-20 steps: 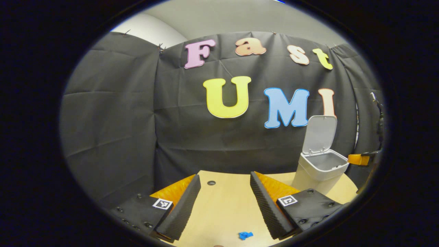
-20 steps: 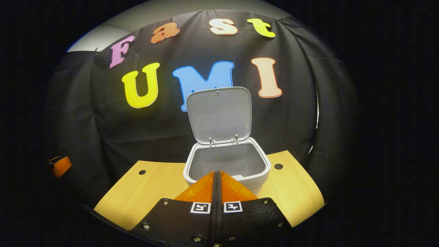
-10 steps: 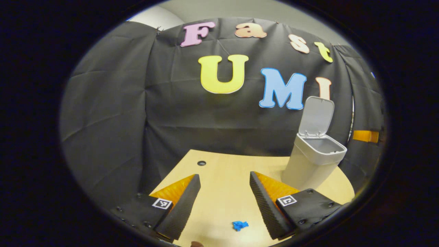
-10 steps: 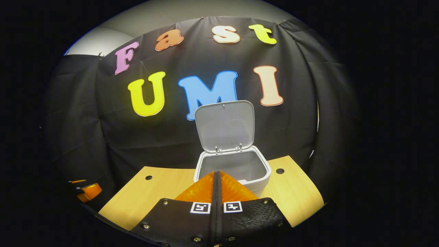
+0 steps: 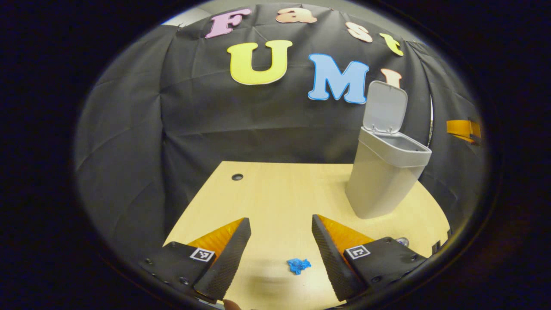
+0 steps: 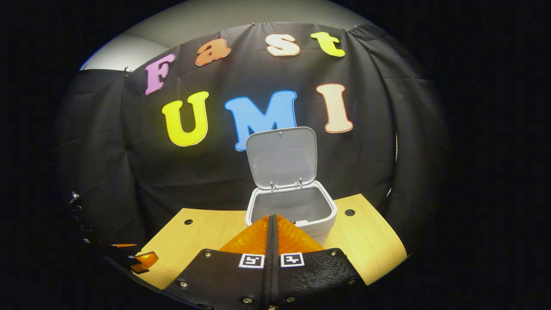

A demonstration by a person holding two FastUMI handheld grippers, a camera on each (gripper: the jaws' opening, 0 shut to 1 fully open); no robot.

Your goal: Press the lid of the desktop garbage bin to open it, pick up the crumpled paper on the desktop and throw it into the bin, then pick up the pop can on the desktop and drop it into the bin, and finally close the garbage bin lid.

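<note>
Light wood-grain desktop (image 5: 280, 189), rounded far edge, cable holes (image 5: 237, 177) near the back corners. Black cloth wall (image 5: 193, 120) drapes behind it; pale grey room wall (image 6: 241, 15) above. Grey garbage bin (image 5: 383, 181) stands upright at the back right of the desk, lid (image 6: 282, 157) flipped up against the cloth. Left gripper (image 5: 280, 241) is spread wide over the desk; a small blue crumpled paper (image 5: 298, 265) lies on the wood between its fingers, nearer the right finger, untouched. Right gripper (image 6: 270, 232) is clenched on nothing, fingers pressed together, pointed at the bin's open mouth.
</note>
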